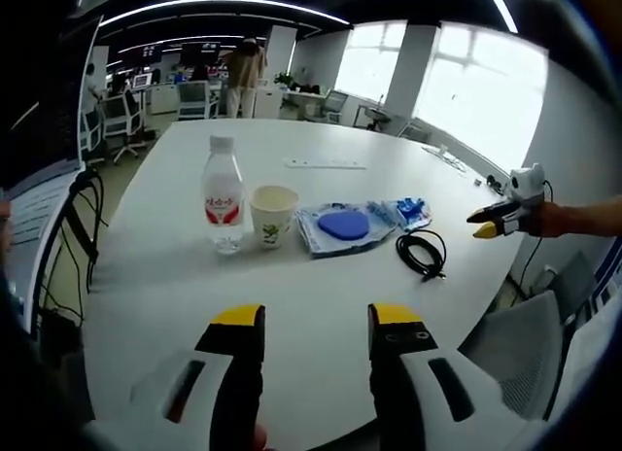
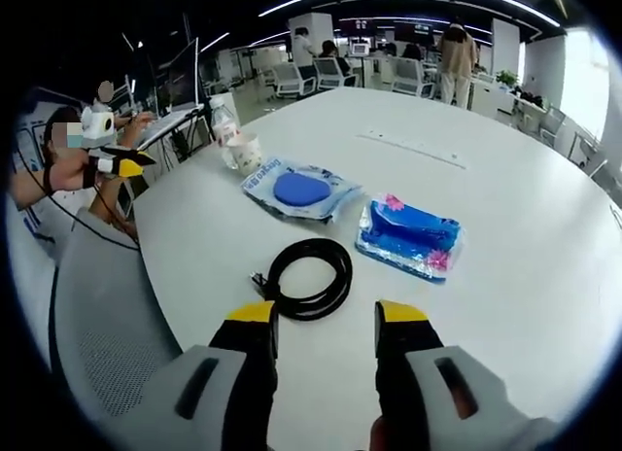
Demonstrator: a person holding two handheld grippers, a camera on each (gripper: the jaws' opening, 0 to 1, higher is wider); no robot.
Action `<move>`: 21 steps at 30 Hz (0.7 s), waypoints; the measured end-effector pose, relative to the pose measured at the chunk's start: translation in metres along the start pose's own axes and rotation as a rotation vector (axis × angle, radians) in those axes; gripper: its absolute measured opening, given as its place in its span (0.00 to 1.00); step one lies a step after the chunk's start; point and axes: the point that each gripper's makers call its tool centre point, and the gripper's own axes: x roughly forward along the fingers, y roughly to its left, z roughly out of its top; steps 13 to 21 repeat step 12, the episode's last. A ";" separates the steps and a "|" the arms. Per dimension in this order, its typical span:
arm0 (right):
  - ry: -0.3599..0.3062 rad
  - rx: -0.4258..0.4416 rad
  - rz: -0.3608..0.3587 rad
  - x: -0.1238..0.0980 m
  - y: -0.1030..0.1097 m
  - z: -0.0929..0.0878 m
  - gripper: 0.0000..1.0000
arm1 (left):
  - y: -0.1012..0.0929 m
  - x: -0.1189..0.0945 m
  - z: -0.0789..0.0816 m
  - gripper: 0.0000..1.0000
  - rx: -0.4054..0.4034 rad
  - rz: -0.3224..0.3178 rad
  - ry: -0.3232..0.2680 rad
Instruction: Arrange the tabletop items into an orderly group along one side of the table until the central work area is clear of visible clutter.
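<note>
Both grippers, left (image 1: 309, 320) and right (image 2: 327, 320), held released and empty above white table (image 1: 321, 305); bottle (image 1: 223, 196), cup (image 1: 273, 216), blue pouches (image 2: 301, 190) and cable (image 2: 309, 276) lined up mid-table.

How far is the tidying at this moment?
Done: nothing visibly; the clear plastic water bottle, paper cup, blue round pad in plastic wrap, blue tissue packet and coiled black cable lie mid-table. In hand: nothing; left gripper and right gripper open. Left: all.

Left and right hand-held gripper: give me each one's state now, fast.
Left hand-held gripper: open, holding nothing, above the table edge.
Right hand-held gripper: open, holding nothing, just short of the black cable.
</note>
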 end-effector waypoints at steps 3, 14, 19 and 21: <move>0.002 -0.002 0.005 0.000 0.001 0.000 0.39 | -0.001 0.000 -0.001 0.42 0.000 -0.001 0.003; 0.004 -0.003 0.015 0.001 0.002 0.000 0.39 | -0.002 0.001 -0.001 0.42 -0.003 -0.001 0.005; 0.004 -0.003 0.015 0.001 0.002 0.000 0.39 | -0.002 0.001 -0.001 0.42 -0.003 -0.001 0.005; 0.004 -0.003 0.015 0.001 0.002 0.000 0.39 | -0.002 0.001 -0.001 0.42 -0.003 -0.001 0.005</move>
